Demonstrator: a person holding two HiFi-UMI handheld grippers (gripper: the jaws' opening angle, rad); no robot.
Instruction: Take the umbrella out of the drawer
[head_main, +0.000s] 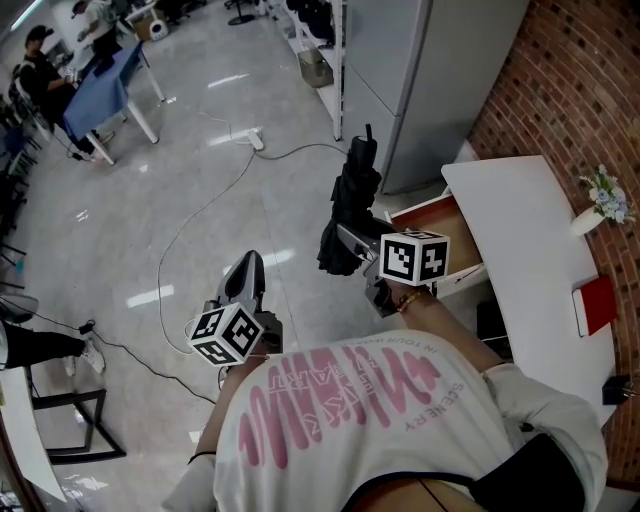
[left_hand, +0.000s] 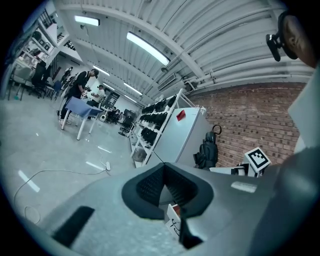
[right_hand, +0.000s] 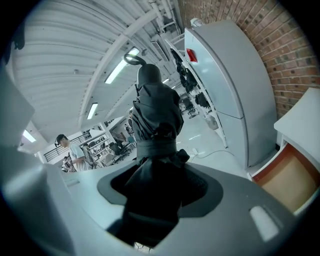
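A black folded umbrella (head_main: 355, 190) stands upright in the air in front of the open wooden-lined drawer (head_main: 445, 222) of a white desk (head_main: 520, 240). My right gripper (head_main: 352, 245) is shut on its lower part. In the right gripper view the umbrella (right_hand: 156, 115) fills the gap of the right gripper (right_hand: 157, 185), with the drawer (right_hand: 287, 180) low at the right. My left gripper (head_main: 247, 268) hangs over the floor to the left, shut and holding nothing. From the left gripper (left_hand: 167, 189) the umbrella (left_hand: 206, 152) shows far off against the brick wall.
A grey fridge (head_main: 430, 80) stands beside the desk against a brick wall (head_main: 570, 90). On the desk are a flower vase (head_main: 598, 205) and a red book (head_main: 595, 305). A white cable (head_main: 200, 215) runs across the floor. People sit at a blue table (head_main: 100, 90) far left.
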